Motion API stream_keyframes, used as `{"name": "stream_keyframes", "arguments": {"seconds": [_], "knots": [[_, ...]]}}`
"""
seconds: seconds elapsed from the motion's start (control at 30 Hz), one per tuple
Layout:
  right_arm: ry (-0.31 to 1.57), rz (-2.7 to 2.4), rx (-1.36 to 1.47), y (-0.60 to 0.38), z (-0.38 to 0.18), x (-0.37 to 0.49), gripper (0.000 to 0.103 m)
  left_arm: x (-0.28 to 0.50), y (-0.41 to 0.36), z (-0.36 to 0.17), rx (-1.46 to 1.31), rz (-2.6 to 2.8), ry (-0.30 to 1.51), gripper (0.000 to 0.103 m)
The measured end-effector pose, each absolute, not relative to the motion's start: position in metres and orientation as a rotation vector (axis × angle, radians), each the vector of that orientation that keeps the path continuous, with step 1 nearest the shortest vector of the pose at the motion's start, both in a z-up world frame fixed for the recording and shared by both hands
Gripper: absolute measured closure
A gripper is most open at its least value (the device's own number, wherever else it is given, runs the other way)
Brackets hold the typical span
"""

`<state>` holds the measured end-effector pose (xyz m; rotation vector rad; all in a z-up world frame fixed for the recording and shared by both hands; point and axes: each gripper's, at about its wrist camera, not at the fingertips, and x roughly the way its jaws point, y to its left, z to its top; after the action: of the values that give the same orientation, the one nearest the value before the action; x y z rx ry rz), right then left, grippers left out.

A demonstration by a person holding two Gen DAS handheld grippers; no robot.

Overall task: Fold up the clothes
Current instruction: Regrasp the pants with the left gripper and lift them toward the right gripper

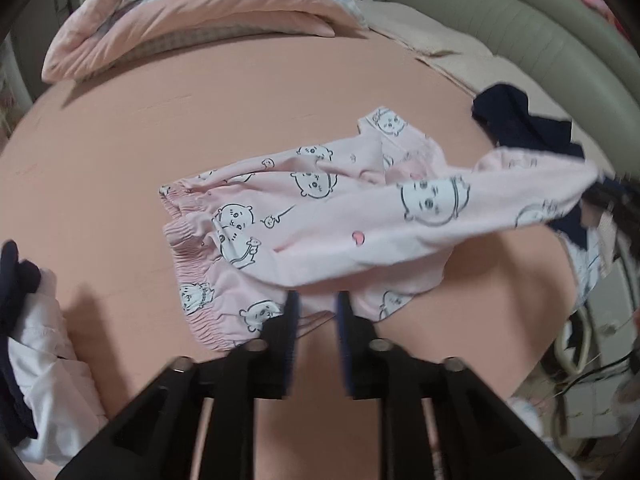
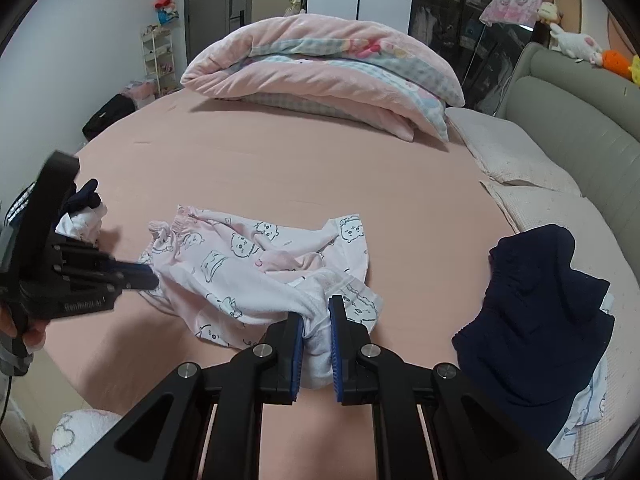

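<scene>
Pink printed pajama pants (image 1: 320,216) lie crumpled on the pink bed (image 2: 280,168), partly lifted at 1 end.

Right gripper (image 2: 316,344): jaws closed tight on a bunched white-pink wad of the pants fabric, cloth squeezed between both blue pads and bulging out below them. From these jaws the garment runs forward and to the left, toward the elastic waistband (image 1: 192,256).

Left gripper (image 1: 318,320): jaws partly apart, nothing pinched; in the left wrist view the hem edge of the pants sits right at the jaw tips, with a thin bit of cloth showing in the gap but no pad pressing on it. In the right wrist view the same left gripper (image 2: 140,276) sits at the left edge of the pants, tips just touching or just beside the cloth, can't tell which.

Key relation: the pants' long axis runs roughly from the left jaws across to the right jaws, waistband end nearer the left, held leg end at the right. Judgement: the left hand is the free one and nearest the waistband side, so it likely has to re-grip there before the 2 ends can be drawn taut or folded over.

Dark navy garment (image 2: 536,320) lies well to the right of the right jaws, untouched
</scene>
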<state>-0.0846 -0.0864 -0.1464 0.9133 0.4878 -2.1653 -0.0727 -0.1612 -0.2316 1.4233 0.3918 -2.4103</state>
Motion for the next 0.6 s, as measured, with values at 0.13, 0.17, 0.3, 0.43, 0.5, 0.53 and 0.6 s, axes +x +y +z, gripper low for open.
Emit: {"name": "stream_keyframes", "arguments": {"seconds": [0.13, 0.17, 0.3, 0.43, 0.5, 0.53, 0.6], "knots": [[0.484, -2.161, 0.913, -0.085, -0.146, -0.086, 0.094, -0.078, -0.155, -0.237, 1.463, -2.391, 0.335, 0.025], [0.486, -2.159, 0.913, -0.084, -0.146, -0.086, 0.094, -0.08, -0.156, -0.238, 1.464, -2.38, 0.324, 0.025], [0.485, -2.157, 0.922, -0.082, -0.148, -0.087, 0.094, -0.091, -0.16, -0.24, 1.459, -2.338, 0.221, 0.025], [0.48, -2.158, 0.936, -0.08, -0.151, -0.088, 0.094, -0.104, -0.159, -0.244, 1.486, -2.355, 0.103, 0.025], [0.485, -2.16, 0.934, -0.079, -0.151, -0.088, 0.094, -0.11, -0.156, -0.248, 1.509, -2.367, 0.025, 0.025], [0.488, -2.16, 0.933, -0.079, -0.151, -0.088, 0.094, -0.113, -0.154, -0.249, 1.52, -2.373, -0.014, 0.025], [0.488, -2.161, 0.936, -0.079, -0.151, -0.09, 0.094, -0.119, -0.15, -0.254, 1.533, -2.375, -0.099, 0.025]]}}
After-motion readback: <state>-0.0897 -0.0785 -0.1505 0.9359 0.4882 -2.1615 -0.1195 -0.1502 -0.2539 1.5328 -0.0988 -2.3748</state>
